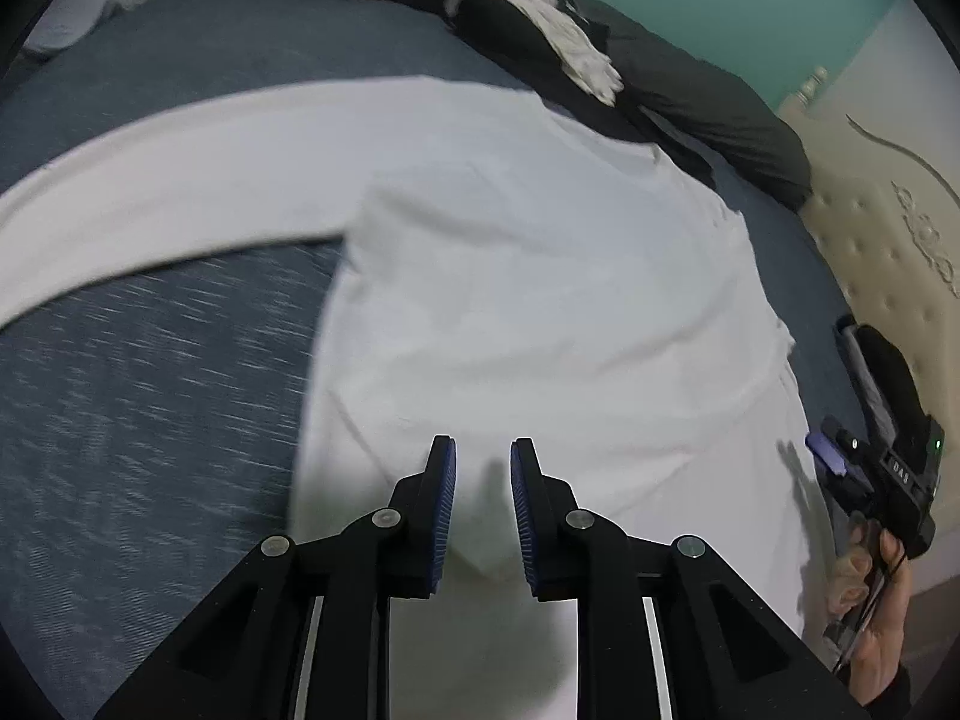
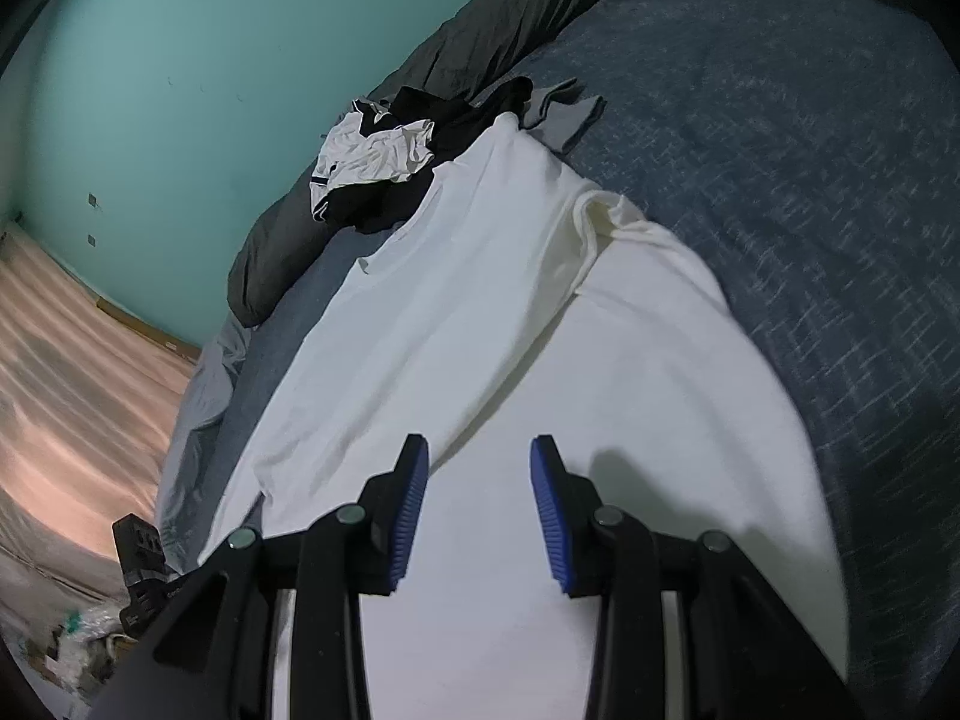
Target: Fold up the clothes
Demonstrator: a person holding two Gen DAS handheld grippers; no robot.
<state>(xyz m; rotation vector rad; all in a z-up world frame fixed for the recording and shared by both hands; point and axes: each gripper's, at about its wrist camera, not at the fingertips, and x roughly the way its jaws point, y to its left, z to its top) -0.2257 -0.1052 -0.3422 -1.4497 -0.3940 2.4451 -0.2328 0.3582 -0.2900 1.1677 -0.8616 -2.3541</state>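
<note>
Bed with a blue-grey heathered cover (image 2: pixel 810 192) carrying laundry

A white long-sleeved shirt (image 1: pixel 528 276) lies spread flat on the cover, one sleeve stretched out sideways. Beyond its collar, a crumpled black-and-white pile of clothes (image 2: pixel 384 168) rests partly on a dark grey duvet roll (image 2: pixel 336 222) along the far edge.

1. The white shirt (image 1: pixel 540 300) runs out past the bottom edge in both wrist views, its hem unseen.
2. The bedcover (image 1: pixel 150 408) at left is smeared by motion blur.
3. The dark pile (image 2: pixel 384 180) of clothes is too crumpled to tell its pieces apart.
</note>
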